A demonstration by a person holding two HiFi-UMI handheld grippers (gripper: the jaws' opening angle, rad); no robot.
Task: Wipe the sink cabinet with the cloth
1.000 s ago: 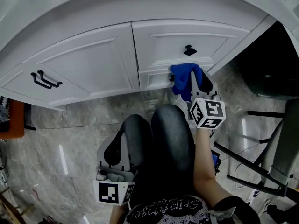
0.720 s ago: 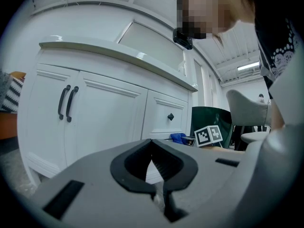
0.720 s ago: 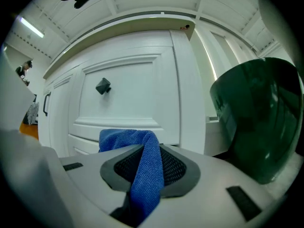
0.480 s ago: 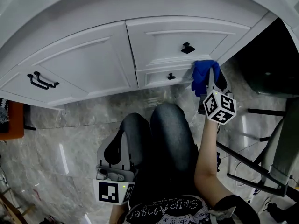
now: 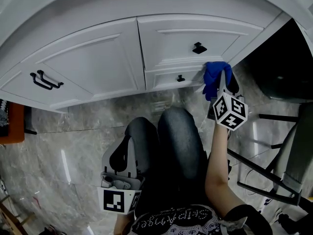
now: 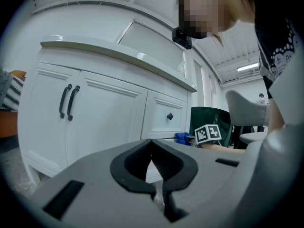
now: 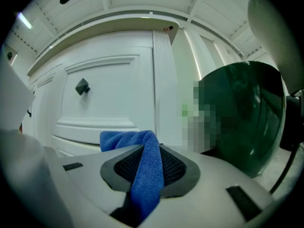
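My right gripper (image 5: 219, 83) is shut on a blue cloth (image 5: 212, 77) and holds it against the right end of the white sink cabinet (image 5: 93, 62), beside the small lower drawer. In the right gripper view the blue cloth (image 7: 142, 165) hangs between the jaws in front of the upper drawer with its black knob (image 7: 82, 86). My left gripper (image 5: 122, 166) rests low by the person's left knee, away from the cabinet. The left gripper (image 6: 154, 175) has its jaws together with nothing between them.
The cabinet has double black handles (image 5: 45, 81) on the left door and black knobs on both drawers (image 5: 198, 48). The person's knees (image 5: 168, 131) are close to the cabinet's foot. A dark green bin (image 7: 247, 113) and chair legs (image 5: 266, 151) stand at the right.
The right gripper with the cloth moved right along the lower drawer, from near its knob to the cabinet's right edge, and has stayed there since. The left gripper has not moved.
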